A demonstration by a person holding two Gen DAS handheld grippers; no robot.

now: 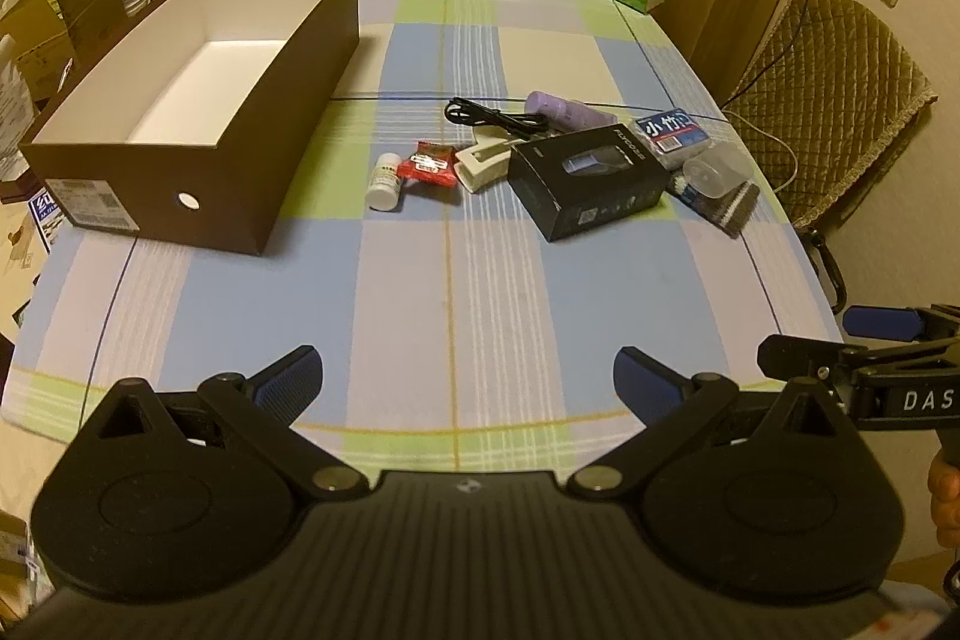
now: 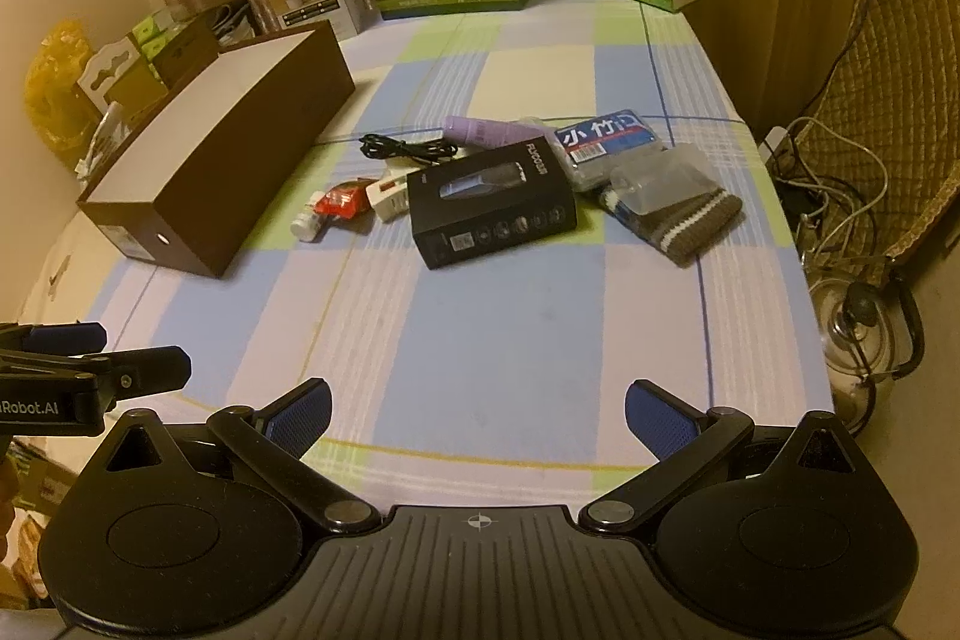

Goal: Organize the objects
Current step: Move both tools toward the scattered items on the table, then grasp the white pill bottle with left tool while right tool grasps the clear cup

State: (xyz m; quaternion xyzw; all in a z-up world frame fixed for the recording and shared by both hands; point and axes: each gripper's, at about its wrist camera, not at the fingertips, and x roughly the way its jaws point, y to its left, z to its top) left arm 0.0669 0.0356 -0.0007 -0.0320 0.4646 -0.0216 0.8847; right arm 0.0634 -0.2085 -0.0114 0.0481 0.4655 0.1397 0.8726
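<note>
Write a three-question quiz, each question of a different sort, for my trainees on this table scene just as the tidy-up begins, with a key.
1. True or false: the brown box already holds some of the clutter.
2. Which thing lies nearest the brown box: A) the white bottle, B) the black carton, C) the striped sock?
3. Fill in: the jaws of the left gripper and of the right gripper both stand ____.

Key
1. False: its white inside shows bare.
2. A
3. open, nothing between them, above the checked cloth.
</note>
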